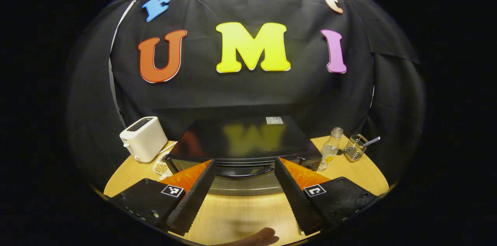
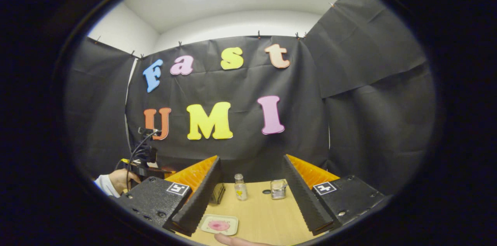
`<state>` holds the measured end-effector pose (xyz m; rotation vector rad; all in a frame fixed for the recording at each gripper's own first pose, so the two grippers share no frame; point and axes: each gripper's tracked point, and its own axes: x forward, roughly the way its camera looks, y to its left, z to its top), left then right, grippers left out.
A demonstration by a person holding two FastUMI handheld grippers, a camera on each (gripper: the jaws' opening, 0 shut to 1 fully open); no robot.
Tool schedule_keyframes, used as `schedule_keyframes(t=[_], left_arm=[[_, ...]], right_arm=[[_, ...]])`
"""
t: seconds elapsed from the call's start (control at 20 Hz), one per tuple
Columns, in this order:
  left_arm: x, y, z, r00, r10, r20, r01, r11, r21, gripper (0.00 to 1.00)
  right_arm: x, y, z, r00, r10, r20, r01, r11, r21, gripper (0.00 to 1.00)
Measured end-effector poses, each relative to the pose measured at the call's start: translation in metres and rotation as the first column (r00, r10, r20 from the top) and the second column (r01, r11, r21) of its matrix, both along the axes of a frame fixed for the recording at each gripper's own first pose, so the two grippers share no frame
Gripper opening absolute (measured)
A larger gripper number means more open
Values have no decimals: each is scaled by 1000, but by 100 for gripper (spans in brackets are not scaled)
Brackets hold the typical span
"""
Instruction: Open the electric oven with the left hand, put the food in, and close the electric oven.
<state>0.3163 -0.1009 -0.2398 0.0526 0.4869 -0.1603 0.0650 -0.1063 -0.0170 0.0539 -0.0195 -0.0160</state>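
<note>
Your left tongs [image 1: 244, 184] stand wide, the oven [image 1: 242, 149] straight ahead with its door handle [image 1: 244, 170] between the tips: ease forward and close squarely on it. Your right tongs [image 2: 252, 195] wait wide, the food plate [image 2: 218, 224] just below.

Bench [image 1: 240, 215] holds oven [image 1: 244, 145] at centre, toaster [image 1: 143, 138] to its left, bottle [image 1: 330, 149] then wire basket [image 1: 355, 148] to its right.
</note>
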Motion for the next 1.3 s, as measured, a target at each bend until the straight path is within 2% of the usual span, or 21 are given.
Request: schedule_keyframes(t=[0.05,0.15,0.2,0.25,0.35,0.4,0.55,0.7,0.75,0.8,0.85,1.05,1.1,1.15,1.2,1.3], left_arm=[[4,-2,-8,1000,-6,-27,6,1000,0,97],[8,-4,-22,997,-18,-77,18,1000,-5,97],[9,-3,-28,995,-14,-102,13,1000,-6,96],[11,1,-30,994,3,-113,-3,1000,-2,96],[16,6,-31,994,14,-109,-13,1000,14,98],[18,6,-30,993,17,-115,-16,1000,6,98],[20,10,-29,991,41,-130,-43,999,-8,98],[30,6,-28,993,25,-114,-25,1000,3,99],[30,4,-29,993,21,-115,-21,1000,5,99],[31,2,-29,994,13,-111,-11,1000,16,89],[32,1,-30,994,3,-110,0,999,33,99],[34,-7,-36,994,-37,-106,38,999,5,96],[33,-6,-32,995,-46,-89,47,999,13,95],[30,-5,-34,994,-49,-94,51,999,17,96],[26,-5,-33,995,-50,-90,51,999,13,95],[15,-3,-34,994,-49,-94,50,999,5,95]], right_arm=[[-2,-3,0,1000,-4,4,4,1000,-2,100],[-5,-10,2,999,-28,19,29,999,-28,100],[-7,-11,0,999,-39,21,40,998,-39,96],[-10,-12,0,998,-49,25,50,998,-48,100],[-15,-8,1,999,-45,28,47,997,-56,100],[-19,-5,3,999,-41,28,42,997,-58,96],[-31,-5,10,998,-43,45,46,997,-66,100],[-46,-2,15,997,-43,63,47,996,-69,100],[-50,-1,15,997,-41,64,45,996,-74,96],[-53,0,15,997,-38,63,43,996,-80,96],[-56,0,14,997,-36,63,41,996,-84,96],[-62,0,10,998,-47,48,51,994,-100,96],[-63,-1,9,998,-52,40,55,994,-94,100],[-64,-2,7,998,-52,30,55,994,-91,100],[-65,-1,6,998,-51,23,53,995,-85,96],[-66,0,5,999,-47,11,48,997,-62,96]])
